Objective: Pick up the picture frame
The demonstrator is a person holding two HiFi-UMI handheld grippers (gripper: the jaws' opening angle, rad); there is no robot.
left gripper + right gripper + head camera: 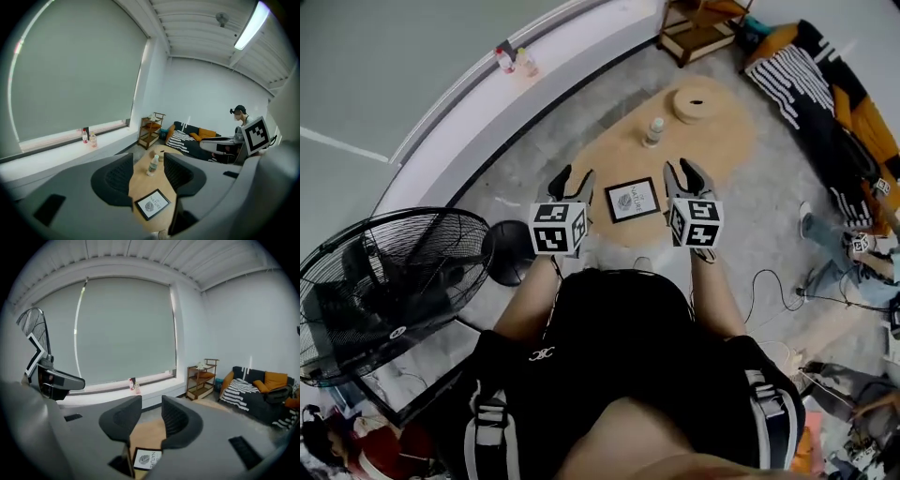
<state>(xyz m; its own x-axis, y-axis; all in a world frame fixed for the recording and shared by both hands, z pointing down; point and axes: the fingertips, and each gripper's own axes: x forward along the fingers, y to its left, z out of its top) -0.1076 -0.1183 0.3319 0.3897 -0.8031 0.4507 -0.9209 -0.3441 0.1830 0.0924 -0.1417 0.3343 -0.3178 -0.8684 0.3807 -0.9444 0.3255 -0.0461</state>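
- picture frame (632, 199): 1
- grippers: 2, the left gripper (572, 178) and the right gripper (685, 174)
- marker cubes: 2, the left cube (558, 228) and the right cube (695, 223)
- bottles: 3, being 1 white bottle (653, 132) on the table and 2 on the sill: red-capped bottle (504, 60), pale bottle (525, 62)
- round disc (698, 101): 1
- low table (722, 142): 1
- fan (394, 272): 1
- wooden shelf (698, 28): 1
- sofa (255, 408): 1
- orange cushions: probably 2; the heap is too jumbled to count reliably
- seated person (240, 118): 1

Only bottle (654, 131) beyond picture frame (632, 199); sides free.
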